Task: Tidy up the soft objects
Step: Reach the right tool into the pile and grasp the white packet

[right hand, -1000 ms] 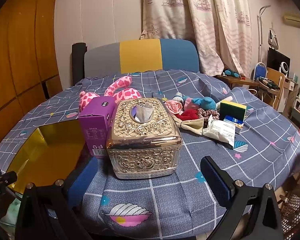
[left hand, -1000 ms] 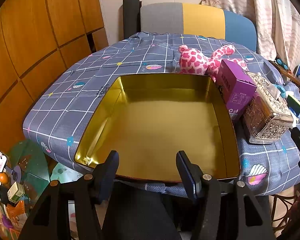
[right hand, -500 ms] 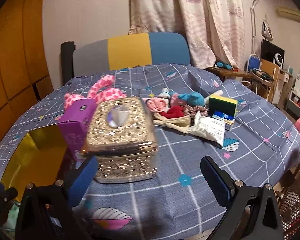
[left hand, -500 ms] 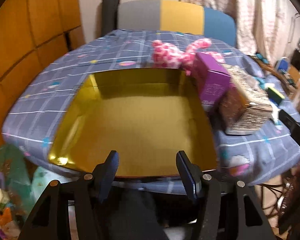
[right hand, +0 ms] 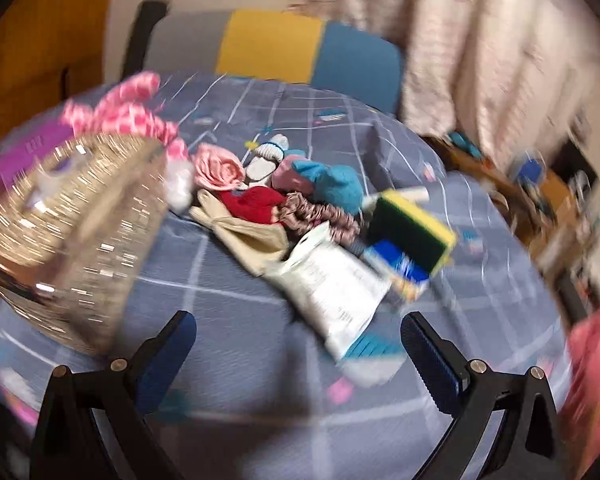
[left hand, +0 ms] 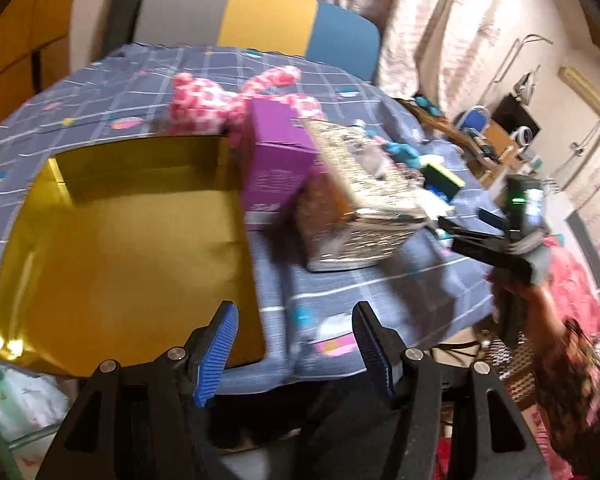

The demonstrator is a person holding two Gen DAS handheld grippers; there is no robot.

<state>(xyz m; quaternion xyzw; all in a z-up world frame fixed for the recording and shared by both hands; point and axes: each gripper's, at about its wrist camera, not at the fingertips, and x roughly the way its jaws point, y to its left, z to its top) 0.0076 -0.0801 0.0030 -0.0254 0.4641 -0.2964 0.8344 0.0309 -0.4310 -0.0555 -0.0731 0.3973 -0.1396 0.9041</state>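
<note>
Sitting leftmost on the checked cloth (left hand: 100,92), the gold tin (left hand: 112,248) lay bare before the left gripper (left hand: 294,346), jaws apart and holding nothing, then came the purple box (left hand: 278,160), the silver tissue box (right hand: 68,216) and the pile of soft things (right hand: 284,196) beyond the right gripper (right hand: 298,354), likewise wide and empty.

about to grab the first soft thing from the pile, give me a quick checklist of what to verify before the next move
1. right gripper open and empty: ok.
2. left gripper open and empty: ok.
3. gold tray has room: ok, nothing in it.
4. Soft pile reachable, red cloth and beige glove uncovered: ok.
5. tissue box out of the right gripper's path: cannot tell, picture blurred.
6. Sharp view for aiming: not ok.
</note>
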